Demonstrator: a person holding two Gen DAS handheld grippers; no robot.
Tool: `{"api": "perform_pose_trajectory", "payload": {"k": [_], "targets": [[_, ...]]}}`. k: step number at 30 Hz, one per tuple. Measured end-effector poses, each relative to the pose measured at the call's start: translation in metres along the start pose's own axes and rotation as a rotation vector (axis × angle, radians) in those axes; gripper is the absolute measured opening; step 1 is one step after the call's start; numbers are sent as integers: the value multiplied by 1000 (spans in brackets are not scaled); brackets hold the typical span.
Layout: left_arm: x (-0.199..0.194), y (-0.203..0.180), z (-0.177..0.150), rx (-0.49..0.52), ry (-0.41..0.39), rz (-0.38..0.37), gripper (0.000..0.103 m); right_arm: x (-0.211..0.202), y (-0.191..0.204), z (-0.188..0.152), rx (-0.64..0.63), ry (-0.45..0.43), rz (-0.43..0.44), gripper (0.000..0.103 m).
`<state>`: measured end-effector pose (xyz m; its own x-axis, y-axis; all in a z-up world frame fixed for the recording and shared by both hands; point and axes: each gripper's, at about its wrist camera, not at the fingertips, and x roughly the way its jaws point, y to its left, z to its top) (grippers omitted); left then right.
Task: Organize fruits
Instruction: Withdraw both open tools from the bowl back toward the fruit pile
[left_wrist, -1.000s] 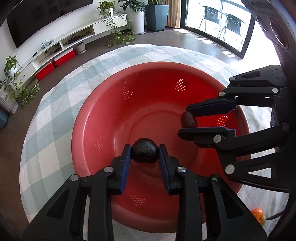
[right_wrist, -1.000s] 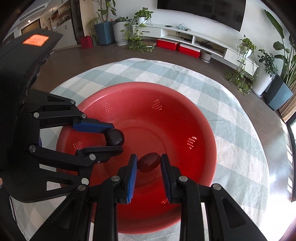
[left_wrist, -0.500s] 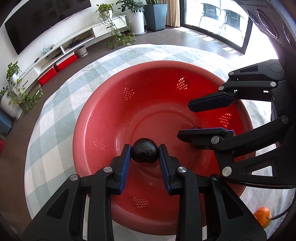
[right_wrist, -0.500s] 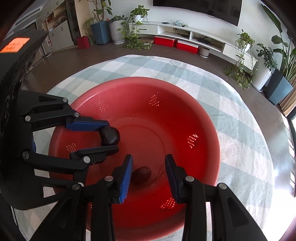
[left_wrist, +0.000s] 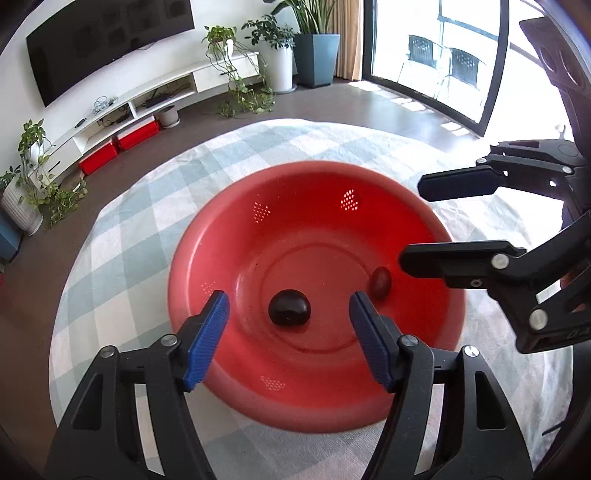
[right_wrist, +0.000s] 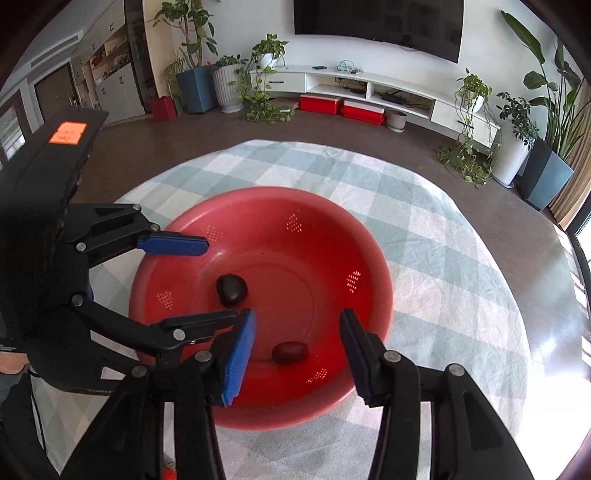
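Observation:
A red colander bowl (left_wrist: 229, 236) stands on the checked cloth; it also shows in the right wrist view (right_wrist: 369, 258). A dark, nearly black round fruit (left_wrist: 289, 307) lies on its floor, also seen in the right wrist view (right_wrist: 231, 290). A small dark red oval fruit (left_wrist: 381, 283) lies near the bowl's right wall, also in the right wrist view (right_wrist: 290, 352). My left gripper (left_wrist: 290, 325) is open and empty above the dark fruit. My right gripper (right_wrist: 297, 347) is open and empty above the red fruit.
The bowl sits on a round table under a pale blue and white checked cloth (left_wrist: 122, 236). Beyond the table edge are brown floor, a white TV shelf (right_wrist: 369, 86), potted plants and a glass door (left_wrist: 424, 55). Something orange (right_wrist: 168, 472) peeks at the bottom edge.
Both grippers let go of their fruits, first the right, then the left. Both opened wide and lifted up and back from the bowl. The two fruits now lie on the bowl floor.

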<state>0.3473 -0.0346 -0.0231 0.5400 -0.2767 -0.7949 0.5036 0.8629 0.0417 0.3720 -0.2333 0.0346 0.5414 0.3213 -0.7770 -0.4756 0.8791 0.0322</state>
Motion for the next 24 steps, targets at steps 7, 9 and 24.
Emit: {"api": "perform_pose_trajectory", "payload": {"k": [7, 9, 24], "targets": [[-83, -4, -34, -68, -181, -45, 103, -75, -2, -32, 145, -173, 87, 88], [-109, -16, -51, -57, -230, -34, 103, -91, -1, -49, 181, -199, 115, 90], [-182, -75, -206, -294, -160, -110, 103, -137, 29, -201, 477, -180, 219, 98]]}}
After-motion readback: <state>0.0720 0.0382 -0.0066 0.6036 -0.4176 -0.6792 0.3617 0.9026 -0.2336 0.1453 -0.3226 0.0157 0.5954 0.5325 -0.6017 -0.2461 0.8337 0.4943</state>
